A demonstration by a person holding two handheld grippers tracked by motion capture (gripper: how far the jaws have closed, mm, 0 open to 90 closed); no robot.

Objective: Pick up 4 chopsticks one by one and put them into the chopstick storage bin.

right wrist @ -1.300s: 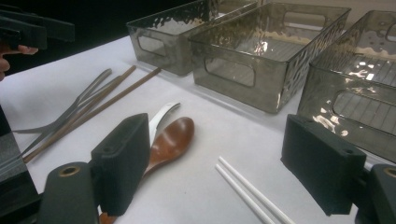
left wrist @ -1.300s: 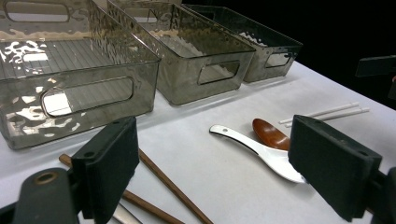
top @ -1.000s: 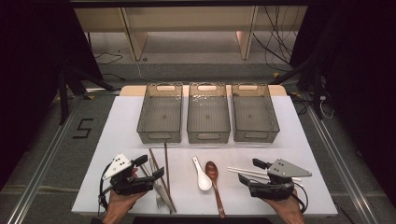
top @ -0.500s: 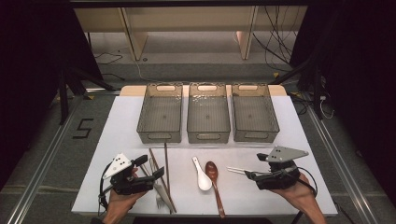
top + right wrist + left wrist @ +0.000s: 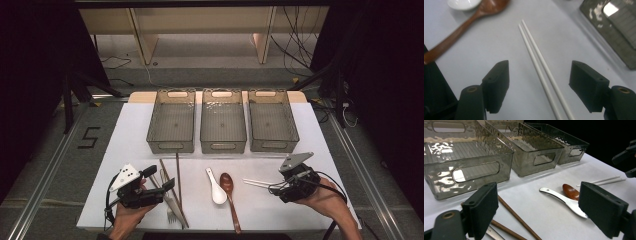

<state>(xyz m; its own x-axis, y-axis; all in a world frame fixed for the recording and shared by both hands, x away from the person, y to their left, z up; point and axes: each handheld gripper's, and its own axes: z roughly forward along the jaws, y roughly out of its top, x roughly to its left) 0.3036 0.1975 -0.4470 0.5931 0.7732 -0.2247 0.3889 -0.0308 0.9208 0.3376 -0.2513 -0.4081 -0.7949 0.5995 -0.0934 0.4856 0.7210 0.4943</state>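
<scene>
A pair of white chopsticks (image 5: 257,183) lies on the white table at the right, tips toward the middle. My right gripper (image 5: 276,189) hovers over their near end, open. In the right gripper view the white chopsticks (image 5: 541,67) run between the two black jaws of my right gripper (image 5: 542,86), untouched by either pad; the jaws have just been closing a little. My left gripper (image 5: 161,179) rests open at the front left over brown chopsticks (image 5: 178,185) and a metal fork (image 5: 170,207), holding nothing. Its jaws (image 5: 541,212) frame the brown chopsticks (image 5: 516,216).
Three smoky clear bins stand in a row at the back: left (image 5: 170,146), middle (image 5: 223,146), right (image 5: 274,145), all bare inside. A white spoon (image 5: 216,189) and a wooden spoon (image 5: 229,192) lie side by side between the grippers.
The right gripper has lifted and moved away from the table's near edge, over the end of the white chopsticks. The left gripper has stayed put.
</scene>
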